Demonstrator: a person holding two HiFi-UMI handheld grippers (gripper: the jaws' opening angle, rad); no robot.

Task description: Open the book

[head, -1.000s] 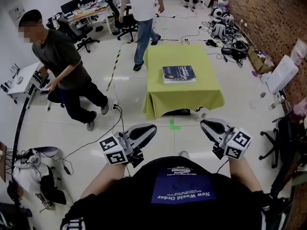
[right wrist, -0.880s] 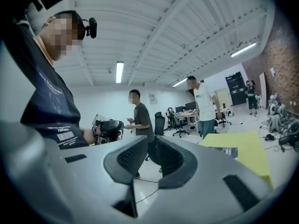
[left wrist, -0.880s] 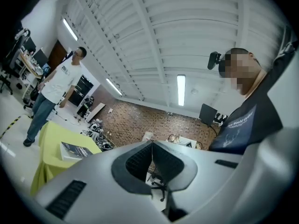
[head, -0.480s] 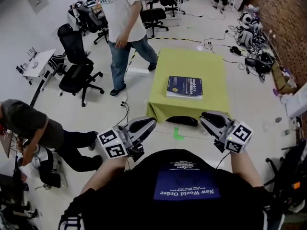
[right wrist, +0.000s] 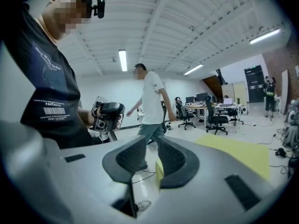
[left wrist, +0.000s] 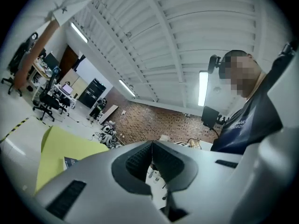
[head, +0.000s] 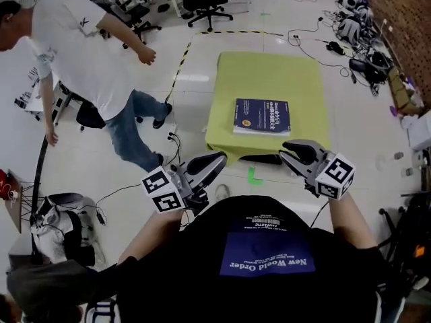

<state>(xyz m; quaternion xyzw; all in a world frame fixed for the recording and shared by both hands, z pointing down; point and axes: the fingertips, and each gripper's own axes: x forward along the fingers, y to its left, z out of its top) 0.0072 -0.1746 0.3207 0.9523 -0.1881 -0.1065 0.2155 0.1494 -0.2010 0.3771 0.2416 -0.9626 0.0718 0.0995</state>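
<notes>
One closed book (head: 262, 116) flat, long axis crosswise

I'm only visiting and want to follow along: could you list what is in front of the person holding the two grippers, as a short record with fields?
book: closed, lying flat on the table, dark blue cover up
table: draped in a yellow-green cloth
left gripper: jaws together, empty, short of the table
right gripper: jaws slightly apart, have just been opening, nothing between them, short of the table
bystander: white shirt, mid-stride on the floor left of the table

Empty right tool (right wrist: 150, 146), jaws just opening
</notes>
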